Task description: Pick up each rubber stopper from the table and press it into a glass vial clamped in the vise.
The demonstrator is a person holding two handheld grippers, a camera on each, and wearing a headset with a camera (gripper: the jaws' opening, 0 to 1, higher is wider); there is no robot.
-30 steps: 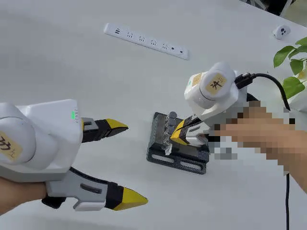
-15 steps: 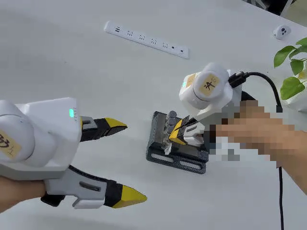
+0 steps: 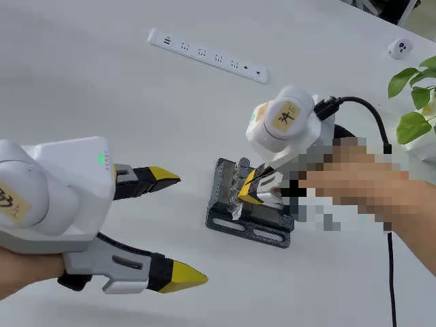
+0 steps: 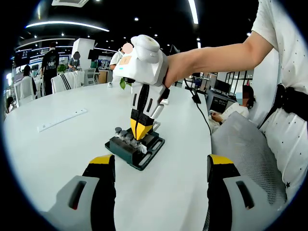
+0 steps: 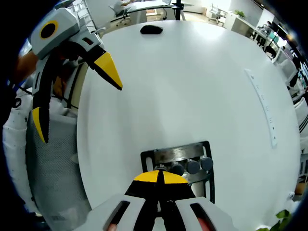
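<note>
Right of tabletop centre, vise clamps the vial row. Right gripper, jaws closed, points straight down on its near end, 3 stoppers seated beyond. Left gripper open, empty, well apart.

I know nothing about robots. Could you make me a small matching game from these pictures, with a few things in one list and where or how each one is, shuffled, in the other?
Things
1. long white plastic power strip
2. dark metal vise
3. left yellow-tipped claw
4. green leafy plant

Place or state
A. jaws wide apart, off to the side of the vise
B. at the right edge of the head view
C. under the closed tips of the right claw
D. lying flat on the far part of the white table

Pairs: 1-D, 2-C, 3-A, 4-B
</note>
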